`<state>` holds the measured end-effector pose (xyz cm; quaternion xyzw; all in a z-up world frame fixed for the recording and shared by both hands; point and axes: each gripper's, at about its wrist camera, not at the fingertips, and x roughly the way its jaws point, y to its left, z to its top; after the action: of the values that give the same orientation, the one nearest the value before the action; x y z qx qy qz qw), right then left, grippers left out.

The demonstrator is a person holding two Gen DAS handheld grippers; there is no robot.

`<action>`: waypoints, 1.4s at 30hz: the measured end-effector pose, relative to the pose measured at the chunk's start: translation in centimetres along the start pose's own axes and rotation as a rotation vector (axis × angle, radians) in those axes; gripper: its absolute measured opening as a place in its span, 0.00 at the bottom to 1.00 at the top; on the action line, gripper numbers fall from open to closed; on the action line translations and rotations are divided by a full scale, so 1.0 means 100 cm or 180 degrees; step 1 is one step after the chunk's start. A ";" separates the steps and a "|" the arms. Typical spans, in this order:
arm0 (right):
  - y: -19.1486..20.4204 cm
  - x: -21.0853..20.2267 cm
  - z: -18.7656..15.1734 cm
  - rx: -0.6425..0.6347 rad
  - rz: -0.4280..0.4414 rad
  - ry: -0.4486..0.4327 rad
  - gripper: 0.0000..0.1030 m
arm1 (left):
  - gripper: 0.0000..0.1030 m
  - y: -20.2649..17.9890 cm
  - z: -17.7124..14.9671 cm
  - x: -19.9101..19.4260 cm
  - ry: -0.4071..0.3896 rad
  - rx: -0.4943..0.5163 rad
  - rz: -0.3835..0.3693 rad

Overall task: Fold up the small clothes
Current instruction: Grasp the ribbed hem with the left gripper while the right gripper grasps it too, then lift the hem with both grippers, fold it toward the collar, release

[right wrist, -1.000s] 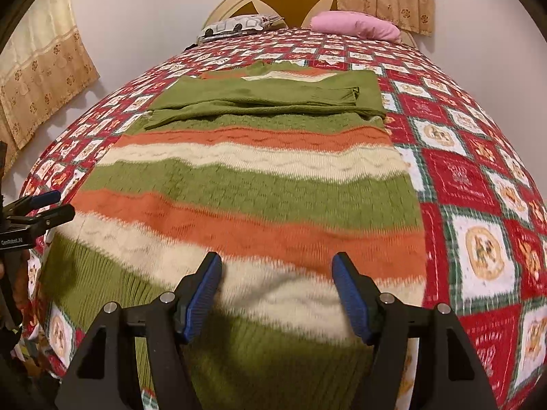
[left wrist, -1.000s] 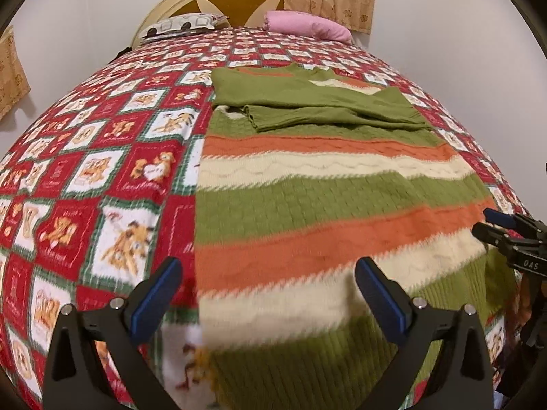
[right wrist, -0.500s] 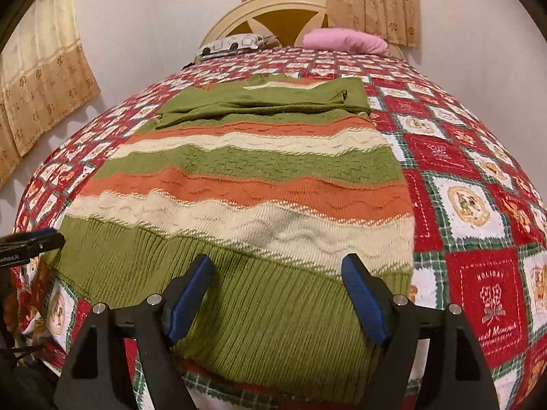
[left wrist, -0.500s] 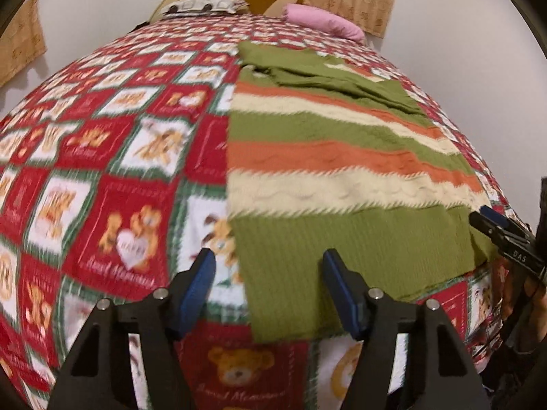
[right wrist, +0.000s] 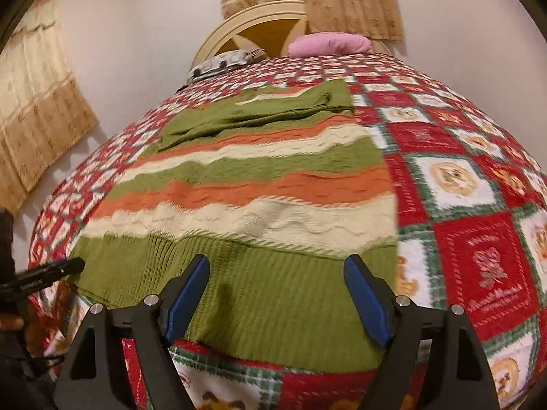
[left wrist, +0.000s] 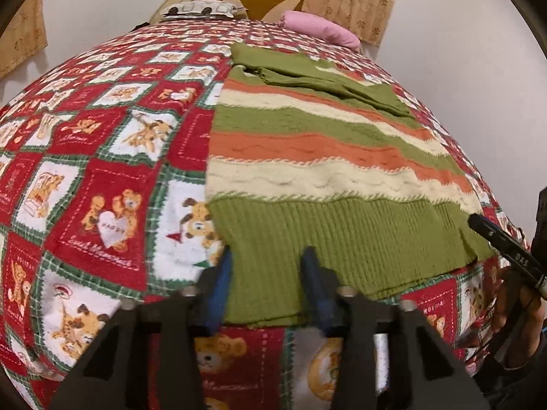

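Note:
A striped knit sweater (left wrist: 307,157) in green, orange and cream lies flat on the bed, its sleeves (left wrist: 324,78) folded across the far end. My left gripper (left wrist: 267,254) is over the near left corner of the green ribbed hem (left wrist: 359,239). Its jaws are closing, with the hem fabric lying flat between the blue pads. My right gripper (right wrist: 277,263) stands wide open over the hem's right part (right wrist: 273,294), straddling it without pressing on the sweater (right wrist: 259,184). Each gripper shows at the edge of the other's view: the right gripper (left wrist: 506,249) and the left gripper (right wrist: 48,273).
A red bedspread (left wrist: 102,171) with bear patches covers the bed; its front edge drops off just below the hem. A pink pillow (left wrist: 318,29) and a patterned pillow (left wrist: 198,8) lie by the headboard (right wrist: 259,24). Curtains (right wrist: 37,130) hang on the left wall.
Both grippers drew back toward the bed's near edge, from the sweater's middle to its hem. The left jaws narrowed a lot; the right jaws widened a little.

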<state>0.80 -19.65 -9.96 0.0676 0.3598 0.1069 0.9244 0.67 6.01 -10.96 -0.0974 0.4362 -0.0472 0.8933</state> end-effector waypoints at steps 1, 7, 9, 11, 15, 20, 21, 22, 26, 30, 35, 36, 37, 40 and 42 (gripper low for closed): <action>-0.007 -0.006 0.001 0.0093 -0.0010 -0.0017 0.79 | 0.12 0.003 0.000 -0.001 0.0001 -0.0008 -0.0058; -0.037 -0.022 -0.003 0.0386 -0.0153 0.0145 0.79 | 0.09 0.005 0.006 -0.008 -0.0150 -0.0001 -0.0227; -0.041 -0.024 -0.006 0.0398 -0.0160 0.0167 0.76 | 0.09 0.006 0.009 -0.011 -0.0190 -0.0016 -0.0275; -0.042 -0.024 -0.009 0.0389 -0.0139 0.0241 0.62 | 0.09 0.007 0.010 -0.011 -0.0195 0.0008 -0.0280; -0.030 -0.020 -0.016 0.0224 -0.0072 0.0358 0.45 | 0.09 0.009 0.008 -0.007 -0.0156 -0.0013 -0.0286; -0.031 -0.020 -0.019 0.0165 -0.0181 0.0448 0.28 | 0.10 0.012 0.005 -0.002 -0.0099 -0.0041 -0.0253; -0.032 -0.021 -0.019 0.0175 -0.0193 0.0462 0.22 | 0.13 0.011 0.004 -0.001 -0.0082 -0.0034 -0.0246; -0.033 -0.022 -0.019 0.0150 -0.0216 0.0466 0.19 | 0.15 0.010 0.003 0.000 -0.0076 -0.0009 -0.0190; -0.039 -0.025 -0.020 0.0289 0.0044 0.0417 0.10 | 0.15 0.010 0.002 0.000 -0.0084 0.0010 -0.0217; -0.040 -0.042 -0.011 0.0338 0.0157 0.0121 0.09 | 0.10 0.013 0.006 -0.008 -0.0154 0.0023 -0.0282; -0.038 -0.044 -0.009 0.0323 0.0170 0.0041 0.09 | 0.11 0.006 0.013 -0.007 -0.0041 0.0335 -0.0066; -0.040 -0.041 -0.011 0.0364 0.0181 0.0069 0.09 | 0.11 0.007 0.012 -0.005 -0.0040 0.0327 -0.0070; -0.041 -0.040 -0.011 0.0380 0.0190 0.0079 0.08 | 0.10 0.008 0.011 -0.005 -0.0041 0.0294 -0.0112; -0.043 -0.051 -0.004 0.0369 0.0225 -0.0054 0.08 | 0.10 0.013 0.015 -0.013 -0.0141 0.0188 -0.0227; -0.043 -0.062 0.008 0.0341 0.0242 -0.0235 0.08 | 0.10 0.013 0.022 -0.020 -0.0234 0.0151 -0.0263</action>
<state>-2.49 -25.36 -6.16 0.1346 0.3279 0.1200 0.9274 1.18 7.95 -8.40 -0.0957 0.3975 -0.0907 0.9081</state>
